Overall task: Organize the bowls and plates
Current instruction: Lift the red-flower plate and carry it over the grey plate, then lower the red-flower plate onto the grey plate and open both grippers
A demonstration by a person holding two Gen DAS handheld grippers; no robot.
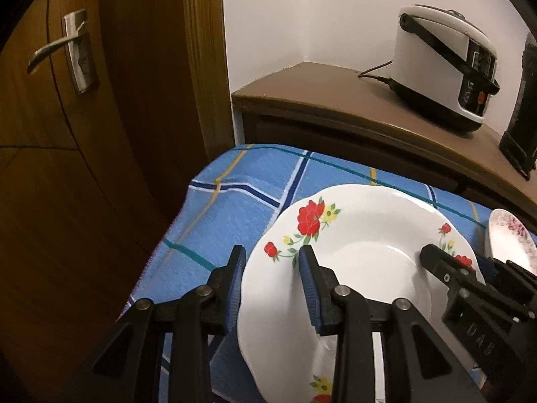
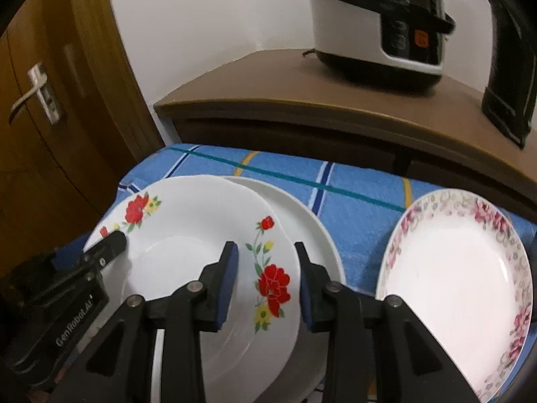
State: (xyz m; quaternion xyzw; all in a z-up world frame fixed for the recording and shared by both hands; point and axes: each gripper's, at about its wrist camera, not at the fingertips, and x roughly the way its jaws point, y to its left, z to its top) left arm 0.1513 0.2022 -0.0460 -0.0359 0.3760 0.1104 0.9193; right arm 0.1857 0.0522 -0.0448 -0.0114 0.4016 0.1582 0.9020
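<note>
We found a white ceramic plate with red flowers on its rim [image 2: 201, 252] resting on a plain white plate [image 2: 315, 235], both on the blue checked tablecloth [image 2: 362, 215]. The left gripper [image 1: 273, 268] straddled the flowered plate's rim at about nine o'clock, one blue pad outside the edge and one inside over the well; we could not tell whether the pads pressed on it. The right gripper [image 2: 265, 262] straddled the opposite rim at about three o'clock, in the same manner, and its contact could not be settled either. A second white plate with a pink floral border [image 2: 459, 268] lay on the cloth at three o'clock of the stack, apart from it. Beyond, at twelve o'clock, a white and black rice cooker [image 2: 379, 23] stood on a brown wooden cabinet [image 2: 268, 100].
</note>
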